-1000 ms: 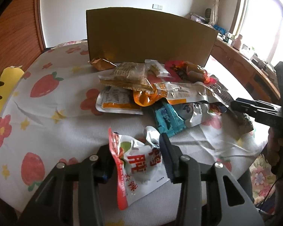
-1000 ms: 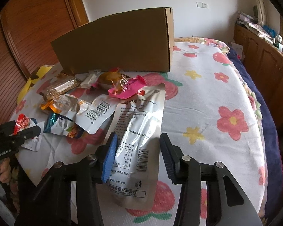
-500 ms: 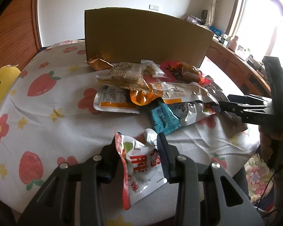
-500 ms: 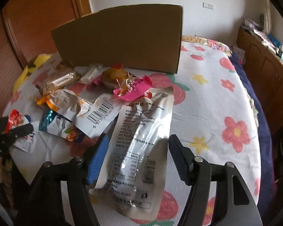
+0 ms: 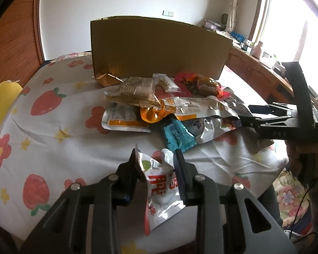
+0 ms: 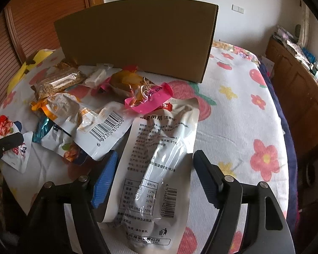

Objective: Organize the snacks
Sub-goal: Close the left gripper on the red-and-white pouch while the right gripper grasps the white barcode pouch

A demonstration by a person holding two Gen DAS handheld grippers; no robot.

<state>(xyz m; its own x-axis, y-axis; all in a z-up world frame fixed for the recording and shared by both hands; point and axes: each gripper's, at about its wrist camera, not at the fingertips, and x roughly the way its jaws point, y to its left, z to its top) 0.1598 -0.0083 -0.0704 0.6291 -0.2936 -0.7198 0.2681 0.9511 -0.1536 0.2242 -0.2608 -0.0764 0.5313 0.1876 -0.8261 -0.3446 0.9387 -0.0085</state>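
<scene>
A white and red snack packet (image 5: 159, 182) stands crumpled between the jaws of my left gripper (image 5: 155, 154), which are closing and pressing its sides at the near edge of the floral cloth. My right gripper (image 6: 156, 154) is open, its pads astride a long silver-white pouch (image 6: 165, 131) without touching it. In the left wrist view the right gripper (image 5: 243, 115) reaches in from the right. A heap of snacks lies between them: a teal packet (image 5: 178, 135), a brown bar (image 5: 135, 93), a pink packet (image 6: 150, 101). A cardboard box (image 5: 156, 46) stands behind the heap.
The floral cloth (image 5: 53, 148) covers a rounded table that drops off close behind both grippers. A yellow cushion (image 5: 2, 97) lies at the far left. A wooden cabinet (image 6: 303, 89) runs along the right. A hand (image 5: 303, 154) holds the right gripper.
The left jaws have narrowed onto the white and red packet, which now bunches up. The right jaws have widened around the silver-white pouch, and that gripper shifted slightly forward.
</scene>
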